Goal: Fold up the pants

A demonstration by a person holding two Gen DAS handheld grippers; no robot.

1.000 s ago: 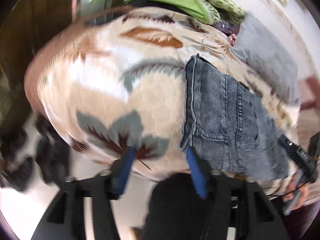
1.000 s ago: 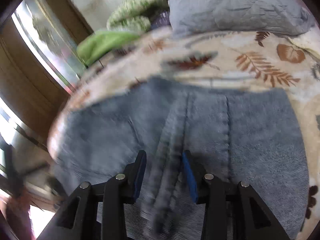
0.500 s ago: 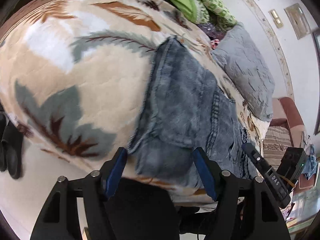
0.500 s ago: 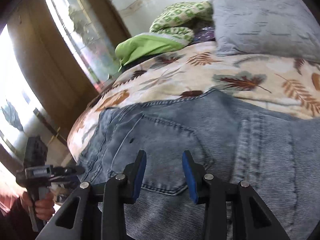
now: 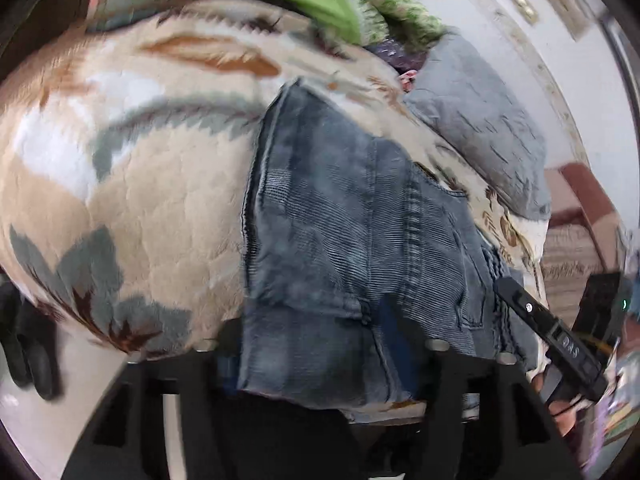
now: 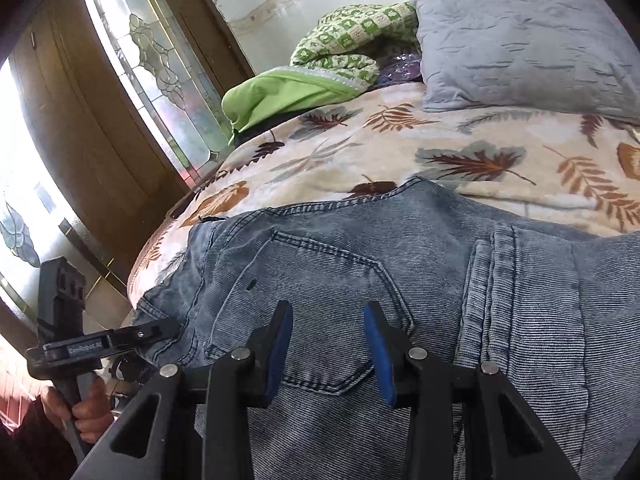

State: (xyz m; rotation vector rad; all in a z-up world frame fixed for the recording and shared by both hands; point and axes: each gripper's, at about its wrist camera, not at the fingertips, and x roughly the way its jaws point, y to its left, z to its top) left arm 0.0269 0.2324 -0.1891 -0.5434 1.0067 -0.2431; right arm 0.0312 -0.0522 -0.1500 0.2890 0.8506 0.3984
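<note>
Left wrist view: the faded blue denim pants (image 5: 352,216) are seen lying folded on the cream fleece blanket with leaf print (image 5: 132,184), their near end draped over the bed edge and across the left tongs (image 5: 308,344). Those fingers are hidden behind the cloth, so spread or pinch cannot be told.

Right wrist view: the right tongs (image 6: 328,340) are held spread, blue pads apart, just above the back pocket of the pants (image 6: 400,280); nothing is pinched.

Progress, as judged: the legs appear already doubled into a stacked bundle; at least one further fold or a tidying pass seems left.

Edges and room:
- Bed edge is directly under both tongs; overhanging denim could slide floorward.
- Bare blanket lies to the left of the left tongs and ahead of the right tongs, judged enough for a fold.
- Farther ahead, a grey quilted pillow (image 6: 520,48) and green patterned bedding (image 6: 320,76) close off that side.
</note>
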